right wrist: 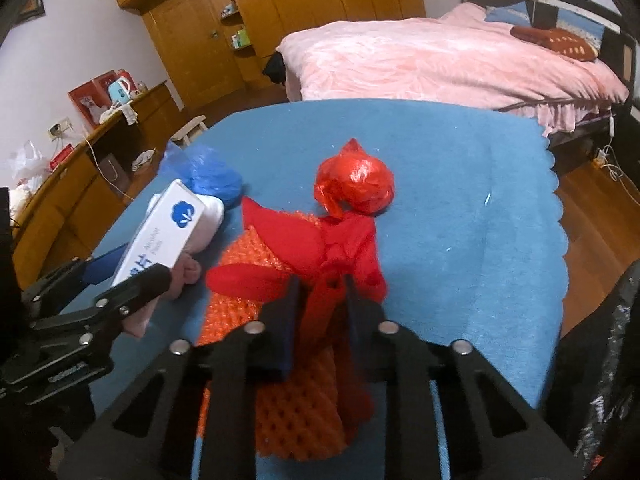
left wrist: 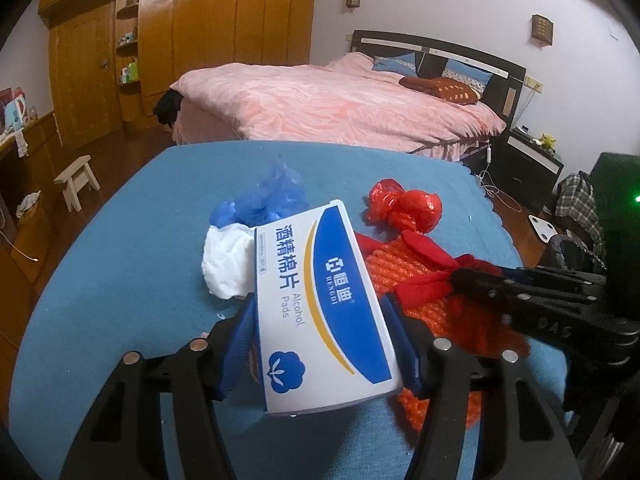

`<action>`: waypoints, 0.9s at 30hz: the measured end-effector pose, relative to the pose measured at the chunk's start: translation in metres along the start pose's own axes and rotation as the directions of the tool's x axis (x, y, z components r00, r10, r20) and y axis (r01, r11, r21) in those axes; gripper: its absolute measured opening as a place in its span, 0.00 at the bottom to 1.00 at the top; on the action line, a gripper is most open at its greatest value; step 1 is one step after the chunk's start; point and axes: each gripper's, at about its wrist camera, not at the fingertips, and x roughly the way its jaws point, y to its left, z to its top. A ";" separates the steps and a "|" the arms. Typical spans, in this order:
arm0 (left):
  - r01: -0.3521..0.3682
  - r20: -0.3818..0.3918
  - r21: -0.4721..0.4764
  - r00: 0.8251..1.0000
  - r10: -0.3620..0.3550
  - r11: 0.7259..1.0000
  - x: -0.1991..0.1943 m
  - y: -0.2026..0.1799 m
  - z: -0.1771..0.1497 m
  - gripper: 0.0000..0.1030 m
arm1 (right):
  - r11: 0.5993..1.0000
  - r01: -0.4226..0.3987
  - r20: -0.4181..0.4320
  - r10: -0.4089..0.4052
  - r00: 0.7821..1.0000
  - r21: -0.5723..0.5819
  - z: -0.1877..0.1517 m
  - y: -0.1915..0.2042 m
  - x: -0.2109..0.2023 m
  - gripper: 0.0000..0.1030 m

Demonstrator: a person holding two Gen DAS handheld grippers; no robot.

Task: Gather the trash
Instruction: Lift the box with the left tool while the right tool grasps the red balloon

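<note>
My left gripper (left wrist: pixel 320 320) is shut on a white and blue alcohol pads box (left wrist: pixel 316 280), held tilted above the blue table cloth (left wrist: pixel 120 280). Seen from the right wrist view, that box (right wrist: pixel 168 224) sticks up from the left gripper (right wrist: pixel 128 272). My right gripper (right wrist: pixel 322 292) is shut on a red ribbon bow (right wrist: pixel 332 248) that lies on an orange foam net (right wrist: pixel 296 420). It enters the left wrist view as the right gripper (left wrist: pixel 472 278). Beyond lie a knotted red plastic bag (right wrist: pixel 356 188), a crumpled blue bag (left wrist: pixel 276 196) and a white wad (left wrist: pixel 226 264).
The table's scalloped edge (right wrist: pixel 560 216) runs along the right, with a dark plastic bag (right wrist: pixel 608 360) beside it. A pink-covered bed (left wrist: pixel 340 104) stands beyond the table, a wooden wardrobe (left wrist: pixel 200 32) behind it, and a small stool (left wrist: pixel 78 184) is on the floor to the left.
</note>
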 end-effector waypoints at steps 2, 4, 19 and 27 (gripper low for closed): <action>-0.002 0.006 -0.001 1.000 0.002 1.000 -0.002 0.000 0.002 0.59 | 1.000 -0.005 0.032 0.005 0.999 -0.005 0.005 0.003 -0.013 0.16; -0.002 0.016 -0.005 1.000 0.002 1.000 -0.007 -0.003 0.006 0.59 | 1.000 -0.004 0.052 0.005 0.999 -0.011 0.008 0.003 -0.024 0.16; 0.035 0.091 0.025 0.995 -0.038 0.999 -0.043 -0.033 0.031 0.57 | 1.000 -0.017 0.182 0.018 0.983 -0.005 0.024 0.000 -0.103 0.13; 0.062 0.100 0.053 0.993 -0.067 0.997 -0.049 -0.056 0.036 0.54 | 1.000 0.012 0.235 -0.014 0.972 0.012 0.023 -0.009 -0.136 0.13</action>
